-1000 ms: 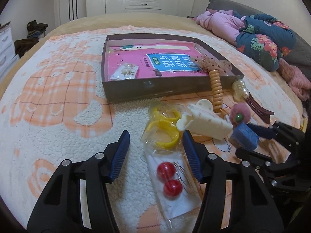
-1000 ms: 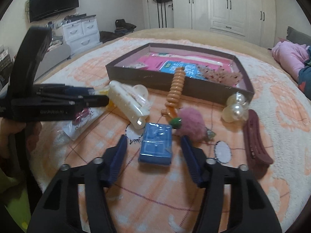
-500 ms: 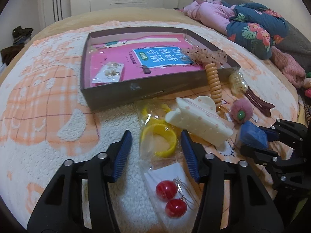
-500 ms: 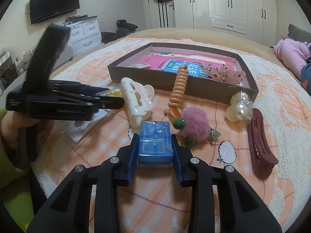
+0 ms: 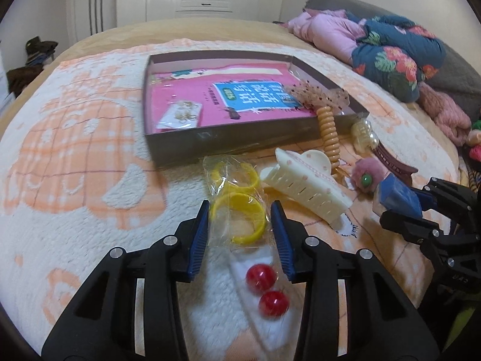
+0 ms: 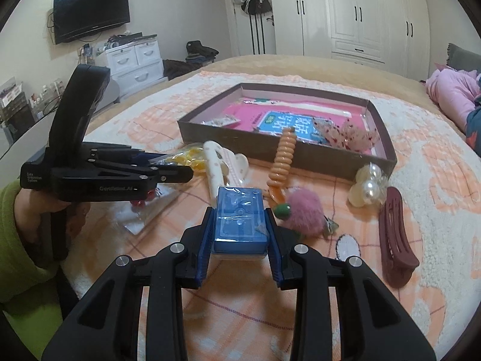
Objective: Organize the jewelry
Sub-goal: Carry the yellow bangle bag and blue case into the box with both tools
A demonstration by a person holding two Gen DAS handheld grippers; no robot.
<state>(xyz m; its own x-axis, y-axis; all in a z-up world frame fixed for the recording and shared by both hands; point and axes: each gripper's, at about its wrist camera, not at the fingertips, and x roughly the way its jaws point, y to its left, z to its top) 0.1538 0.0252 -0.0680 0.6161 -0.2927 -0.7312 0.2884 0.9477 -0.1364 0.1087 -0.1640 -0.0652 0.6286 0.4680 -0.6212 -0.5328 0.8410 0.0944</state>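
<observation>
My right gripper (image 6: 239,237) is closed on the blue box (image 6: 240,219), low in the centre of the right view, so I can carry it to the tray (image 6: 387,138) in the upper middle. My left gripper (image 5: 239,231) is open, its fingers on both sides of the bag of yellow rings (image 5: 237,201), I think ready to pinch it. Other jewelry lies loose on the blanket (image 5: 75,162) before the tray.

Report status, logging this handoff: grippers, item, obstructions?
Right gripper shut on wrapped blue rectangular box, lifted off the blanket. Left gripper open around bagged yellow plastic bangles. Cream claw hair clip lies between box and brown cardboard tray.
</observation>
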